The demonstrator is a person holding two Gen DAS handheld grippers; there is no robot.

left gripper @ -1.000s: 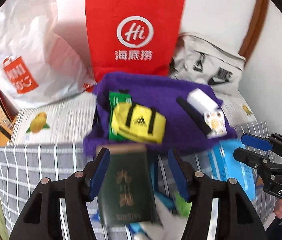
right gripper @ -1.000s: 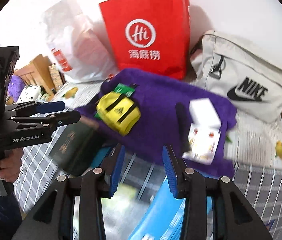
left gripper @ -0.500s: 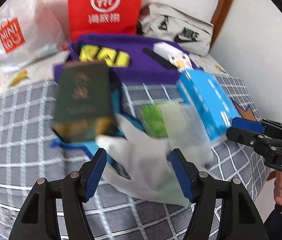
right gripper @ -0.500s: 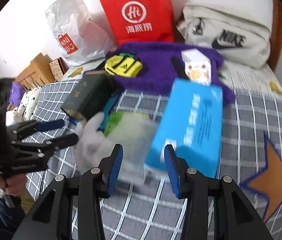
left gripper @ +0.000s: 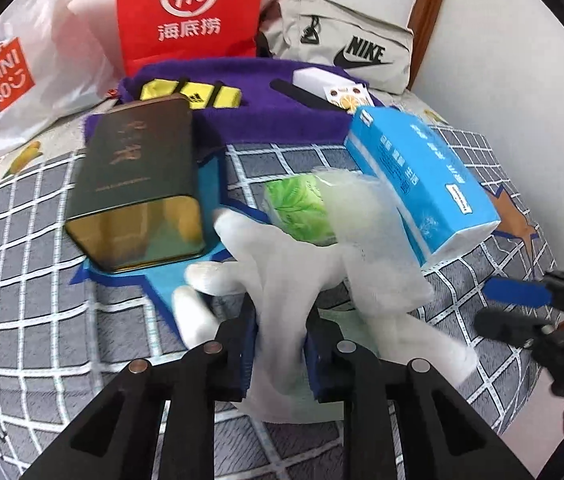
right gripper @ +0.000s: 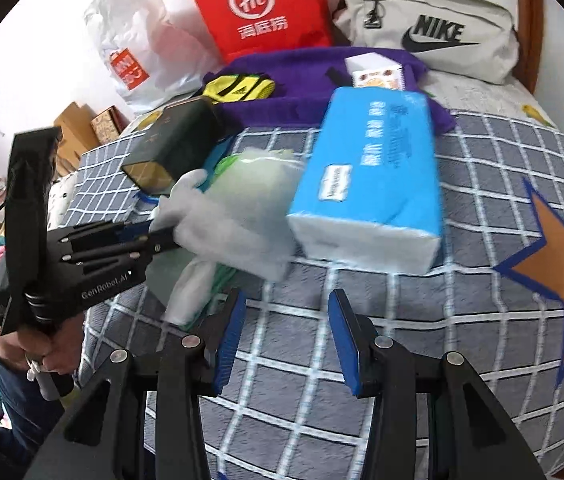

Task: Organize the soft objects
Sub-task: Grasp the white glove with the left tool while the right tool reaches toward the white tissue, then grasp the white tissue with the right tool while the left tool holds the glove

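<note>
My left gripper (left gripper: 280, 332) is shut on a white cloth glove (left gripper: 282, 272) that lies on the checked bed cover; the same grip shows in the right wrist view (right gripper: 165, 236), with the glove (right gripper: 233, 232) bunched beside it. A blue tissue pack (left gripper: 422, 176) leans over the glove's right side. A green packet (left gripper: 302, 208) lies under the glove. My right gripper (right gripper: 286, 336) is open and empty, low over the cover in front of the tissue pack (right gripper: 370, 176).
A dark green tin (left gripper: 137, 176) lies left of the glove. Behind it a purple towel (left gripper: 265, 116) carries a yellow pouch (left gripper: 189, 94) and a white box (left gripper: 322, 82). A red bag (left gripper: 189, 12), a white bag (left gripper: 21, 72) and a Nike bag (left gripper: 346, 52) line the wall.
My left gripper came down and forward and closed on the white glove. The right gripper dropped lower toward the bed cover and stayed open.
</note>
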